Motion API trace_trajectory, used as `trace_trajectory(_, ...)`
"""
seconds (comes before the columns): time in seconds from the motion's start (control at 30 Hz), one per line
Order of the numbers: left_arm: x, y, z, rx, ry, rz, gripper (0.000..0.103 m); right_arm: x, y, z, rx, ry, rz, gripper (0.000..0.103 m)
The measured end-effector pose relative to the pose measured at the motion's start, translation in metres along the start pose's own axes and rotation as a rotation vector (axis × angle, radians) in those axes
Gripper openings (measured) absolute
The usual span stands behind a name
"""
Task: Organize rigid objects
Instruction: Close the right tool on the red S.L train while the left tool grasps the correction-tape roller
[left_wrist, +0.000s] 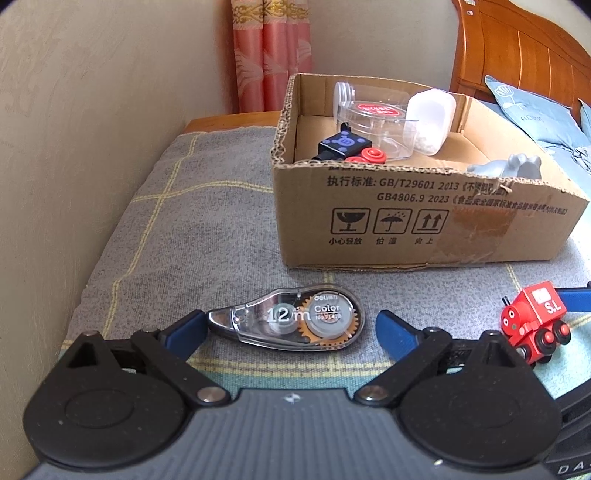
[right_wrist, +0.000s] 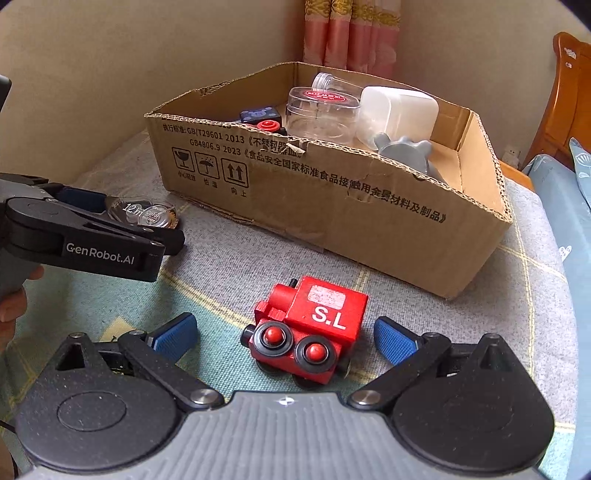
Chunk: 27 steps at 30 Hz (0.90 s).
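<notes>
A clear correction tape dispenser (left_wrist: 295, 321) marked "12 m" lies on the grey checked cloth, between the open blue fingers of my left gripper (left_wrist: 291, 325); contact cannot be told. It also shows in the right wrist view (right_wrist: 147, 214), partly behind the left gripper's body. A red wooden toy train (right_wrist: 310, 332) marked "S.L" lies on its side between the open fingers of my right gripper (right_wrist: 286, 338), untouched; it also shows in the left wrist view (left_wrist: 535, 325). A cardboard box (right_wrist: 332, 188) stands behind.
The box (left_wrist: 424, 221) holds clear plastic jars (left_wrist: 369, 122), a white container (left_wrist: 428, 118), a black and red toy (left_wrist: 347, 147) and a grey piece (left_wrist: 509, 166). A wall is on the left, a wooden bed frame (left_wrist: 517, 48) and blue pillows on the right.
</notes>
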<state>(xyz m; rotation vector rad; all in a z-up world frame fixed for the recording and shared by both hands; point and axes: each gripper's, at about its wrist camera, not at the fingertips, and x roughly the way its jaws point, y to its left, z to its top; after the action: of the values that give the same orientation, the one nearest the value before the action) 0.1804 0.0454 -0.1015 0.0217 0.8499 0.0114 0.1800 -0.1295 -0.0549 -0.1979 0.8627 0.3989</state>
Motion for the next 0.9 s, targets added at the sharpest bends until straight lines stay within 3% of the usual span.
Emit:
trace_trajectory(0.17,-0.0011,-0.0007,0.0004,-0.013,0.006,0.005,0.092,0.0004,-0.0033,0.0033,0.041,-0.007,-0.013,0.102)
trace_trajectory(0.6,-0.0018,-0.0023,0.0007,0.004,0.004,0.007,0.089,-0.0046,-0.0055,0.0044,0.042,-0.023,-0.054,0.074)
trace_trajectory(0.9,-0.0027,-0.0019,-0.0004,0.028,0.005,0.005,0.089,-0.0072,-0.0052,0.0021,0.059,-0.014,-0.071,0.074)
